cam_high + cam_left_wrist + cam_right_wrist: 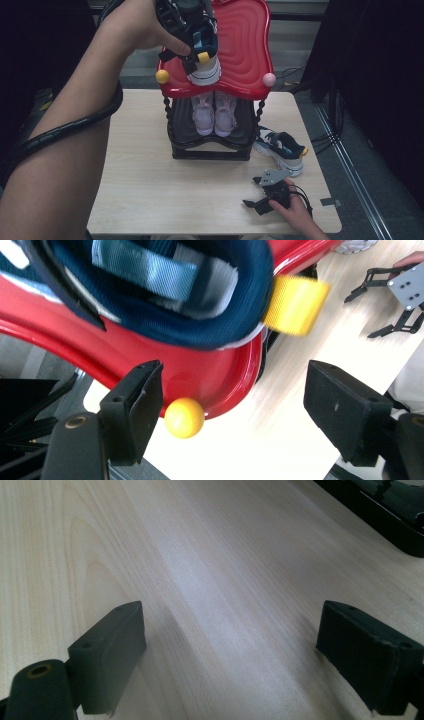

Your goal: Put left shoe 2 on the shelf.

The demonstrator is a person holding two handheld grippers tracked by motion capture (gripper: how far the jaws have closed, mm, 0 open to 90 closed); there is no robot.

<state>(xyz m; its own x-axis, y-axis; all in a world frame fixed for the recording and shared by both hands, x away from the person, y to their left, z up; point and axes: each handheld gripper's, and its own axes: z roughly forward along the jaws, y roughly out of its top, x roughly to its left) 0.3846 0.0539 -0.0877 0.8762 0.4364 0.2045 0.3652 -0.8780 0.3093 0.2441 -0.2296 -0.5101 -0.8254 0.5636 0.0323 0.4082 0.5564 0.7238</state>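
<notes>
A navy and white sneaker (206,70) with a yellow heel tab (295,305) lies on the red wavy top shelf (245,50) of a shoe rack, near its front left corner. My left gripper (195,47) hovers over the shoe's heel, held from the upper left. In the left gripper view its jaws (235,372) stand wide open, with the sneaker (165,315) just beyond the tips and no pad pressing on it. The matching sneaker (282,147) sits on the table right of the rack. My right gripper (252,192) rests open on the table, with bare wood between its jaws (232,612).
A pair of lilac shoes (214,112) fills the rack's lower black shelf. A yellow ball (162,76) and a pink ball (269,79) cap the red shelf's front corners. The wooden table (150,180) spreads in front of the rack. Dark floor and cables lie to the right.
</notes>
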